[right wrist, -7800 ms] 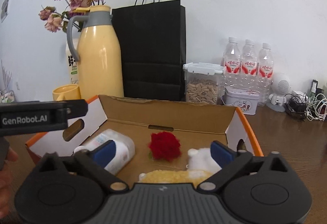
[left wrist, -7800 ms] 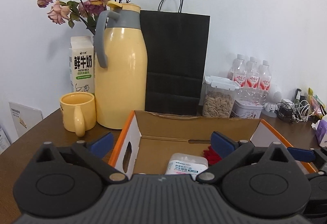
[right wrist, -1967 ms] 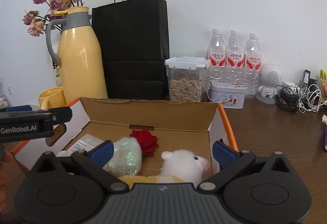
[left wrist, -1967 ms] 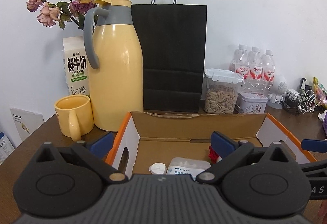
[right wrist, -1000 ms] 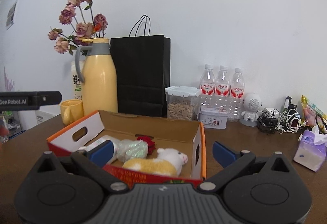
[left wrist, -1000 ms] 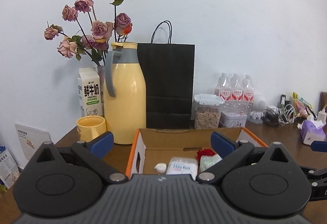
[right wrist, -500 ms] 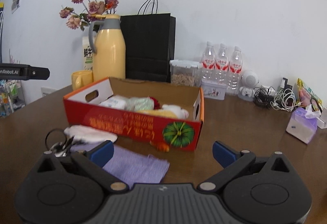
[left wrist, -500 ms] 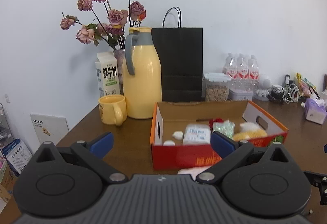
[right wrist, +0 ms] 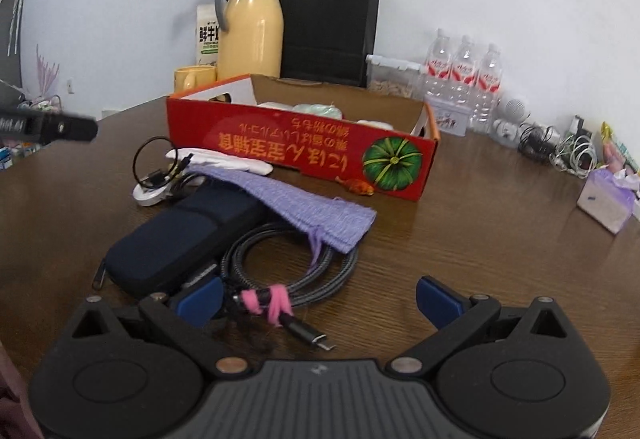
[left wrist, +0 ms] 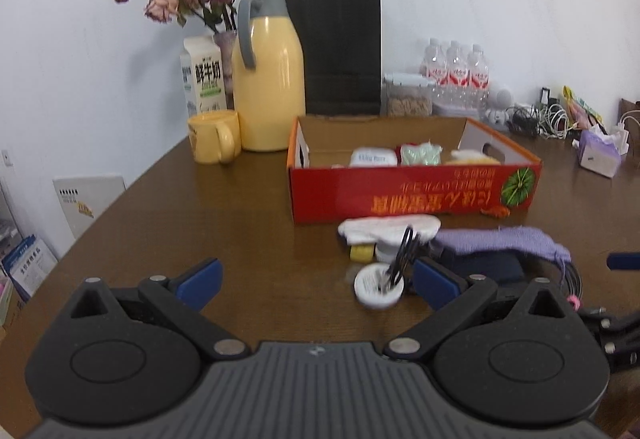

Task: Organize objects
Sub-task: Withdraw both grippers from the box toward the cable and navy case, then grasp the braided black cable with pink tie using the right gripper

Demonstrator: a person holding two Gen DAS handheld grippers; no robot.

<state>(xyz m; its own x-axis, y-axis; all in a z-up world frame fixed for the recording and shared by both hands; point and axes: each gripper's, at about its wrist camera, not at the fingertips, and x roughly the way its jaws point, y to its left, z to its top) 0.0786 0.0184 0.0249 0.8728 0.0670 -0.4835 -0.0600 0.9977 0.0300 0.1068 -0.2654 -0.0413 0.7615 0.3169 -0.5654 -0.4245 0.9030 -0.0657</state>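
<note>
1. Left tongs released, nothing held, over bare tabletop.
2. Right tongs released, just above coiled cable w/ pink tie.
3. Red box mid-tabletop, items inside.
4. Purple cloth, dark case, white glove lie in front of box.

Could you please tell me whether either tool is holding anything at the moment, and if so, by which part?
Nothing is held. The left tool and the right tool are both open above the table, with nothing gripped between their fingers.
</note>
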